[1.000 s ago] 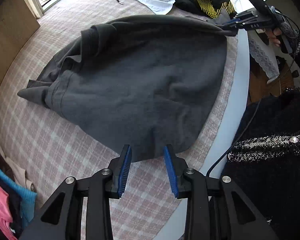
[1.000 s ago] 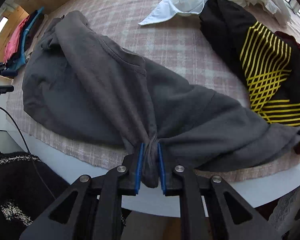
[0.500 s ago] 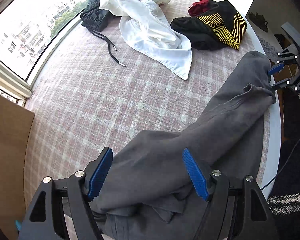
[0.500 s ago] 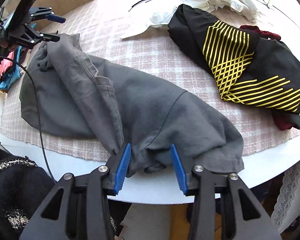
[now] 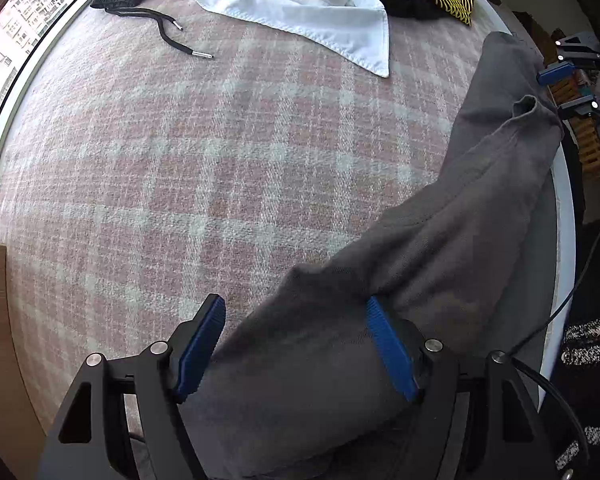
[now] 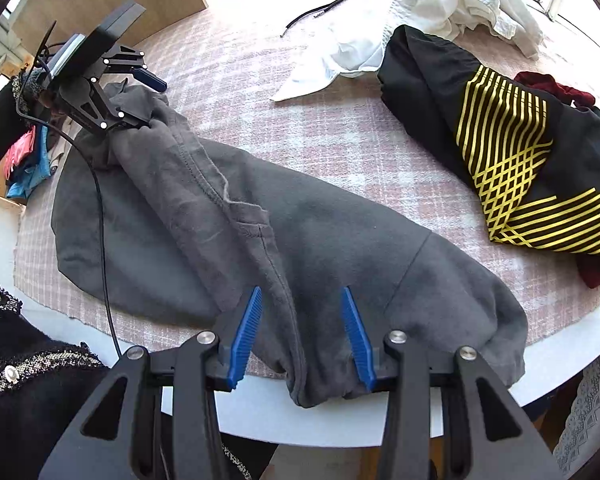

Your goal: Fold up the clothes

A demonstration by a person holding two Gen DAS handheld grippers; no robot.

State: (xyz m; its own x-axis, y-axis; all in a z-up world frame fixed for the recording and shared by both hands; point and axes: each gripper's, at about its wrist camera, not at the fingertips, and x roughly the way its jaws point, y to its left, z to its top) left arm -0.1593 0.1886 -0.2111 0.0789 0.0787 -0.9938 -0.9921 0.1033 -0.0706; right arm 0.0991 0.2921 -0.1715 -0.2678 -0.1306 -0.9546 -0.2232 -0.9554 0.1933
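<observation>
A dark grey sweatshirt (image 6: 308, 240) lies bunched along the near edge of the round table, on a pink plaid cloth (image 5: 180, 168). My left gripper (image 5: 296, 340) is open, its blue pads straddling one end of the sweatshirt (image 5: 440, 264); it also shows in the right wrist view (image 6: 140, 92). My right gripper (image 6: 300, 328) is open, with the sweatshirt's other end lying loose between its pads; it shows at the far right of the left wrist view (image 5: 572, 88).
A white shirt (image 6: 420, 20), a black garment with yellow stripes (image 6: 512, 152), a dark red item (image 6: 556, 88) and a black drawstring (image 5: 168, 32) lie on the far side. A wooden board (image 6: 100, 0) stands at the left. Folded clothes (image 6: 28, 160) sit beside the table.
My right gripper opened and let go of the sweatshirt. My left gripper moved to the sweatshirt's other end and opened wide around it. The sweatshirt went from spread out to a long bunched strip.
</observation>
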